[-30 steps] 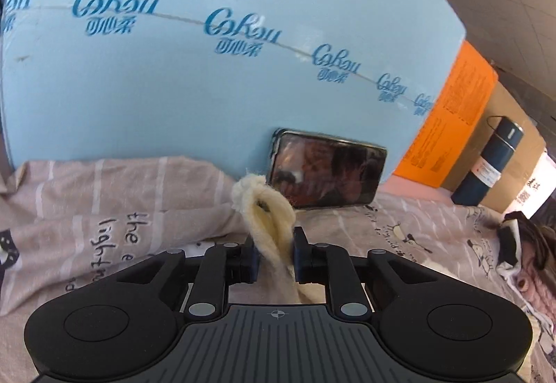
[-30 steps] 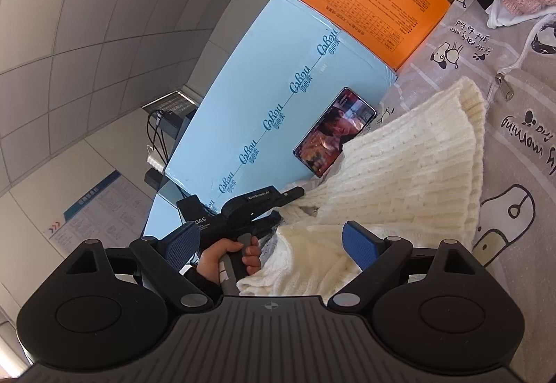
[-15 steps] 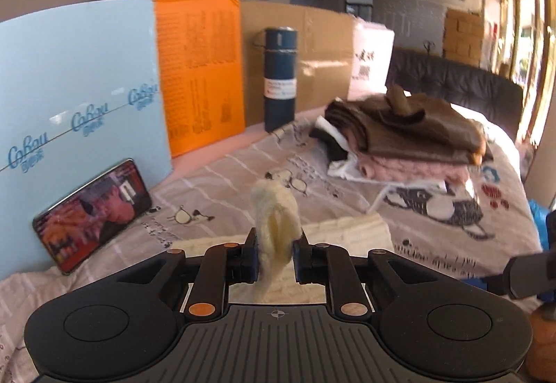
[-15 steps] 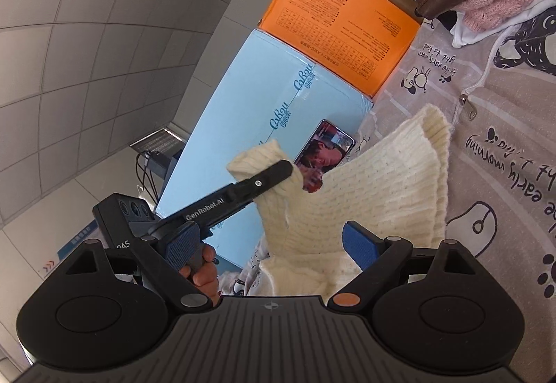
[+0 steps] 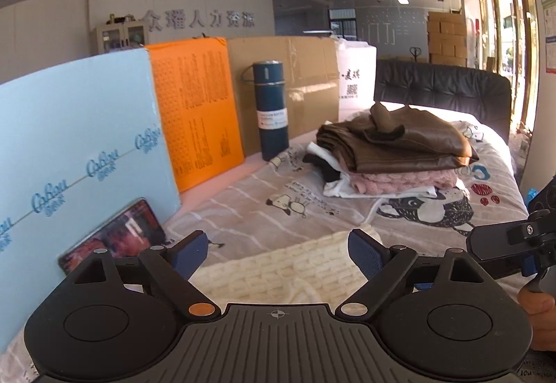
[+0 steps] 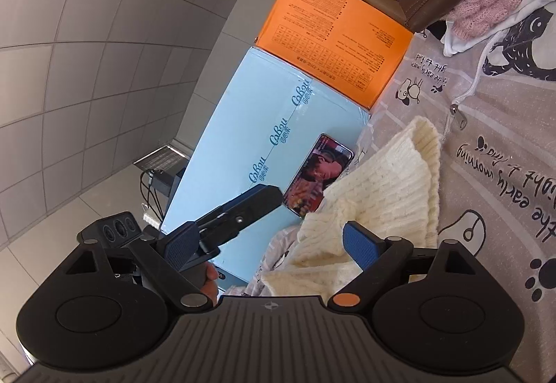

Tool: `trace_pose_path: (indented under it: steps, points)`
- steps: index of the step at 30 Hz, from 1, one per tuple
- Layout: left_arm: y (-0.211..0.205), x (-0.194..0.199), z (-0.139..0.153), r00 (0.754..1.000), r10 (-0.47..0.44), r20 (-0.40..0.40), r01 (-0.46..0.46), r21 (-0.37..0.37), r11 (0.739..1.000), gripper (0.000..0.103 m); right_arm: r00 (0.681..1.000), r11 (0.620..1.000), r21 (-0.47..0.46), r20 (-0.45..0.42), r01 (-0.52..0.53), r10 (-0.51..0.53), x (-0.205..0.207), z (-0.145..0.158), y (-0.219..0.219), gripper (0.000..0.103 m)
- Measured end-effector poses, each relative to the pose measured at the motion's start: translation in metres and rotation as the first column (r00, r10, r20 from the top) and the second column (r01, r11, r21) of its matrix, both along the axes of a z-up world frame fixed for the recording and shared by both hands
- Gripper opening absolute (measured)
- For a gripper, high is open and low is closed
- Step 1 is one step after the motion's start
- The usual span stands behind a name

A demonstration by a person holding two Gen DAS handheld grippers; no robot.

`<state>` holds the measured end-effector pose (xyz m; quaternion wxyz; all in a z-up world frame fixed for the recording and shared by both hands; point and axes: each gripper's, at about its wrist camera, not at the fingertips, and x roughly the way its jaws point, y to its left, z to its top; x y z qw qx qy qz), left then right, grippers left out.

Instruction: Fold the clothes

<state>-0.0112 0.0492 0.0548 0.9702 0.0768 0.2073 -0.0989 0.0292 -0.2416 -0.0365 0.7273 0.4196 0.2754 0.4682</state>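
Observation:
A cream knit sweater (image 5: pixel 278 272) lies bunched on the printed bed sheet (image 5: pixel 278 206). My left gripper (image 5: pixel 278 244) hovers just above it. Its jaws are opening and stand wide apart, with the knit below them and nothing pressed between the blue pads. In the right wrist view the sweater (image 6: pixel 382 181) spreads away from my right gripper (image 6: pixel 269 239), which is open and holds nothing. The left gripper (image 6: pixel 239 213) reaches in from the left there, a hand on its handle. The right gripper's finger (image 5: pixel 504 244) shows at the right edge of the left wrist view.
A stack of folded clothes (image 5: pixel 392 147), brown on top and pink below, sits further along the bed. A phone (image 5: pixel 114 240) leans on a blue board (image 5: pixel 69 140). Beside it stand an orange board (image 5: pixel 194 112), cardboard and a dark blue bottle (image 5: pixel 271 112).
My left gripper let go of the cream fold it was pinching, and its jaws spread wide. The fold dropped onto the sweater. The left hand swung and rolled from facing the blue board towards the room.

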Motion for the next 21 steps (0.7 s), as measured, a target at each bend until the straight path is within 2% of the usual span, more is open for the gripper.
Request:
trace_pose_path:
  steps: [4, 5, 8, 12, 15, 17, 20, 21]
  points:
    - [0.015, -0.046, 0.003, 0.994, 0.062, 0.090, -0.066, 0.037, 0.997, 0.099, 0.999, 0.999, -0.032, 0.034, -0.005, 0.006, -0.003, 0.003, 0.004, 0.091]
    - [0.017, -0.057, 0.003, 0.992, 0.073, 0.106, -0.079, 0.050, 0.996, 0.101, 0.999, 0.999, -0.045, 0.048, -0.006, 0.009, -0.004, 0.004, 0.006, 0.094]
    - [0.015, -0.091, -0.005, 0.992, 0.071, 0.106, -0.085, 0.131, 0.988, 0.101, 0.992, 0.992, -0.123, 0.117, -0.035, 0.049, -0.011, 0.009, 0.018, 0.100]
    - [-0.003, -0.130, -0.023, 0.999, -0.013, 0.035, 0.003, 0.259, 0.966, 0.101, 0.964, 0.958, -0.278, 0.230, -0.067, 0.134, -0.028, 0.015, 0.036, 0.101]
    - [-0.019, -0.149, -0.040, 0.997, -0.064, -0.034, 0.072, 0.377, 0.924, 0.101, 0.917, 0.930, -0.359, 0.337, -0.084, 0.213, -0.049, 0.019, 0.036, 0.101]
    - [-0.028, -0.155, -0.054, 0.996, -0.066, -0.058, 0.086, 0.481, 0.873, 0.101, 0.858, 0.893, -0.445, 0.434, -0.062, 0.276, -0.067, 0.020, 0.032, 0.103]
    - [-0.036, -0.151, -0.077, 0.997, -0.033, -0.067, 0.067, 0.610, 0.789, 0.101, 0.772, 0.797, -0.602, 0.527, 0.044, 0.356, -0.090, 0.014, 0.030, 0.103]
    - [-0.036, -0.145, -0.083, 0.998, -0.014, -0.065, 0.052, 0.628, 0.776, 0.101, 0.746, 0.756, -0.649, 0.545, 0.085, 0.384, -0.097, 0.011, 0.031, 0.103]
